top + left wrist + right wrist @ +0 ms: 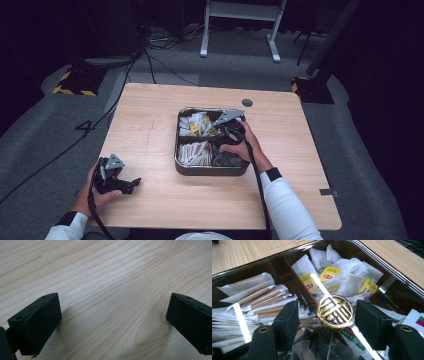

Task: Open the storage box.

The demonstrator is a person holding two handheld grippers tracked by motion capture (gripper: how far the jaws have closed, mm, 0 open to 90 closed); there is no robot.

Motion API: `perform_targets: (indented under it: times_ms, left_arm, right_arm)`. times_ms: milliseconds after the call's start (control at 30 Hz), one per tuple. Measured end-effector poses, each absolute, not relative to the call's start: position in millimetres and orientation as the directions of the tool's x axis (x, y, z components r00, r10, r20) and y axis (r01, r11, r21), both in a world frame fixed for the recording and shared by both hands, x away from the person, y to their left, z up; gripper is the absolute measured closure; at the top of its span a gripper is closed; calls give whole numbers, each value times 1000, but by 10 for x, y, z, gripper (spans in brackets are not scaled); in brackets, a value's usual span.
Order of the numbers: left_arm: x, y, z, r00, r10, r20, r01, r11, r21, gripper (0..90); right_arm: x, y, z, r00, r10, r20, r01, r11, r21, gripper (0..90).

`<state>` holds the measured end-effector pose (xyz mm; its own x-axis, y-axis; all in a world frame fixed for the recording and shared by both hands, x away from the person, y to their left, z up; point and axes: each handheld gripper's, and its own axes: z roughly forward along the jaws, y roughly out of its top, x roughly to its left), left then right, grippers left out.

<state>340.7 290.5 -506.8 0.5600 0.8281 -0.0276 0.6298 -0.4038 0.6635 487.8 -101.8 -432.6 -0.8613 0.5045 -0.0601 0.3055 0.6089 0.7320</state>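
A round gold knob is seen between the jaws of the right tongs, in the middle of a dark box with a clear lid. The box stands near the centre of the table. The knob lies straight ahead of the right tongs and sits in their gap; a clear space is left at each side, so the jaws are apart and nothing is clamped yet. Being round, the knob offers no long axis to line up with; only a centred closing seems to be called for.

The knob is shiny, with dark openwork lines across its face. Under the lid, compartments are made out: tea bags with yellow tags at the far side, brown-and-white sachets to the left.

The right tongs are by far the nearer. The left tongs are held well apart from the box at the table's near left edge, jaws wide apart over bare wood, empty.
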Motion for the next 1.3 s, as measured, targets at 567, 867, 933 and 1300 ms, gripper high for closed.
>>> perform_targets:
  times_ms: [567,867,933,1300]
  left_arm:
    - [3392,2914,-5067,554,832,-20,629,-403,665,5]
    - [3386,2916,-5067,552,833,-21,631,-401,664,5]
    - [3386,2916,-5067,552,833,-21,630,-402,664,5]
    - [3389,2919,-5066,556,831,-21,629,-404,664,5]
  right_arm:
    - [4939,-1006,-4388,-852,522,-32,335,591,734,512]
    - [4961,-1027,-4393,-855,517,-43,319,589,743,585]
    - [4957,-1023,-4392,-855,516,-49,315,592,742,585]
    - [4952,-1024,-4389,-854,518,-52,313,591,743,588]
